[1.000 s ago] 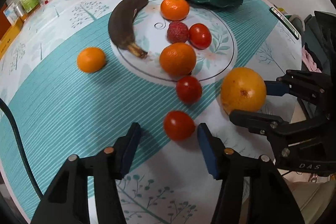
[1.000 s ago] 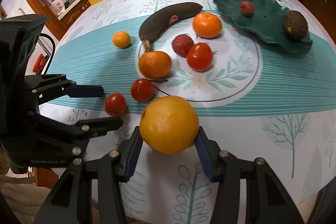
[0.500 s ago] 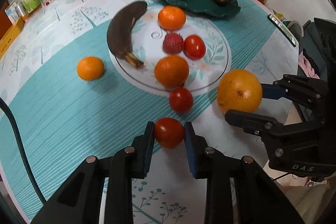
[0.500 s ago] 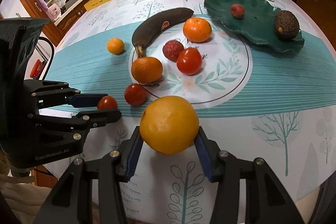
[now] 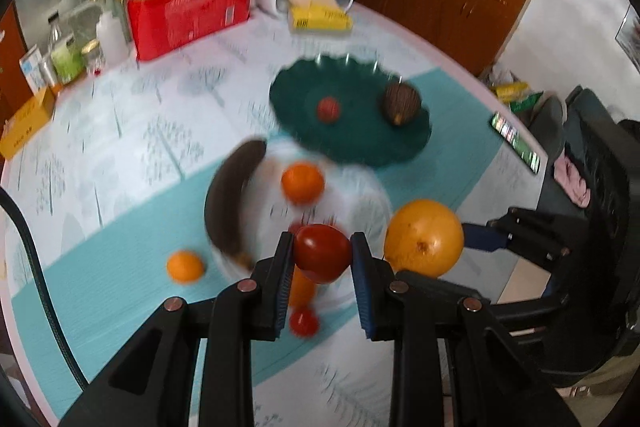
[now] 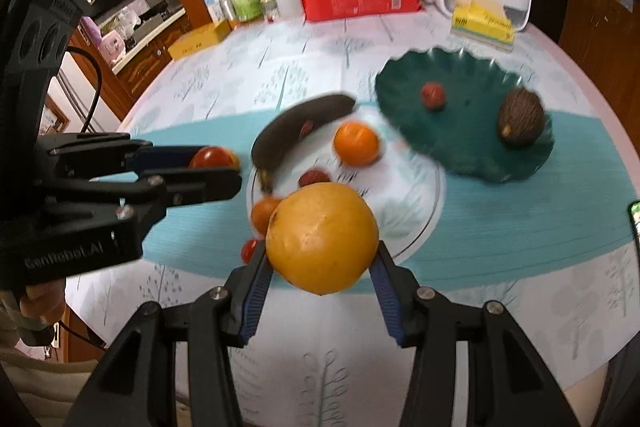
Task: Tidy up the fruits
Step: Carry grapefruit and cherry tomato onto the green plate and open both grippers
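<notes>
Aloft now, above the table [image 5: 120, 147]: a glossy red tomato [image 5: 322, 253] pinched in the nearly closed left gripper [image 5: 322, 259]; a big, round, yellow-orange citrus [image 6: 322, 239], faintly dimpled, clamped in the right gripper [image 6: 322, 263], jaws spread to its width.

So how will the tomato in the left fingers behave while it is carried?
The tomato looks smooth and glossy, so it may slip between the pads. It is probably soft: a hard squeeze could bruise it. Being round, it would likely roll if set on the flat tablecloth.
</notes>
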`<state>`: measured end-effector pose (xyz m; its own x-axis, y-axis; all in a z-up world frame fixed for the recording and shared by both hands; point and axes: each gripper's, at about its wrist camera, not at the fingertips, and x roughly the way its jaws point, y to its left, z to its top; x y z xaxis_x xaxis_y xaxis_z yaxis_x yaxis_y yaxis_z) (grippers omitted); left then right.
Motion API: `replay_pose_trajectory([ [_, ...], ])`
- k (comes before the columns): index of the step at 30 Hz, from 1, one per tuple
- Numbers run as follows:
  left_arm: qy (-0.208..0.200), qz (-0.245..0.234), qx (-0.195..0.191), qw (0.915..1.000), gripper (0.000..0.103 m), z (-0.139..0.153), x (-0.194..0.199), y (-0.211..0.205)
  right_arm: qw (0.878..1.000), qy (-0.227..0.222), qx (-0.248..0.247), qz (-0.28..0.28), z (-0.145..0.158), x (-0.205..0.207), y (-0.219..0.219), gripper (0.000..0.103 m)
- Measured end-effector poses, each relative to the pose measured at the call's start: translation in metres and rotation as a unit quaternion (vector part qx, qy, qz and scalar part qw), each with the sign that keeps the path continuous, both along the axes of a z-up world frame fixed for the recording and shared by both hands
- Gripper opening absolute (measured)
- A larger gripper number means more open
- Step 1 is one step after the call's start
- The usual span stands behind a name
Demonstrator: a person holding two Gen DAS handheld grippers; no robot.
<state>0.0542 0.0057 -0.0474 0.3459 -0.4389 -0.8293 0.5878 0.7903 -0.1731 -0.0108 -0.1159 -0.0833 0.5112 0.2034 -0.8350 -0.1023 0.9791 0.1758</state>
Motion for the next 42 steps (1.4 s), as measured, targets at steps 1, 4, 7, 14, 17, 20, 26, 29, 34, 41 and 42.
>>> replay_pose_trajectory([
  [1,-0.005,0.002,-0.001,1.0,0.026,0.006,0.004,-0.006,1.0,-0.005,-0.001,-0.002,0.005,0.003,-0.005,0.049],
  [4,-0.016,0.008,0.001,0.9998,0.026,0.022,0.019,-0.028,1.0,-0.015,-0.005,-0.008,0.021,0.016,-0.024,0.05],
  [7,-0.014,0.021,0.002,0.9997,0.026,0.031,0.035,-0.049,0.999,-0.024,-0.014,-0.019,0.036,0.037,-0.051,0.05],
  [14,-0.005,0.07,0.014,0.9974,0.026,0.027,0.08,-0.099,0.998,-0.042,-0.024,-0.034,0.056,0.099,-0.115,0.05],
  [17,0.006,0.089,0.023,0.9958,0.026,0.013,0.095,-0.12,0.998,-0.046,-0.036,-0.031,0.054,0.128,-0.136,0.05],
  [20,0.02,0.106,0.03,0.9937,0.026,-0.006,0.107,-0.136,0.998,-0.037,-0.035,-0.022,0.044,0.154,-0.152,0.05],
  [26,0.064,0.153,0.049,0.9848,0.026,-0.055,0.125,-0.157,0.999,0.002,-0.046,0.004,0.005,0.193,-0.165,0.05],
  [29,0.082,0.169,0.057,0.9806,0.026,-0.074,0.126,-0.162,0.998,0.02,-0.047,0.02,-0.017,0.205,-0.165,0.05],
  [34,0.095,0.188,0.068,0.9753,0.026,-0.092,0.132,-0.164,0.997,0.046,-0.044,0.035,-0.045,0.218,-0.163,0.05],
  [41,0.099,0.207,0.073,0.9706,0.026,-0.105,0.141,-0.165,0.994,0.067,-0.056,0.059,-0.071,0.227,-0.152,0.05],
  [42,0.1,0.208,0.073,0.9703,0.026,-0.105,0.141,-0.164,0.994,0.066,-0.059,0.063,-0.072,0.228,-0.15,0.05],
])
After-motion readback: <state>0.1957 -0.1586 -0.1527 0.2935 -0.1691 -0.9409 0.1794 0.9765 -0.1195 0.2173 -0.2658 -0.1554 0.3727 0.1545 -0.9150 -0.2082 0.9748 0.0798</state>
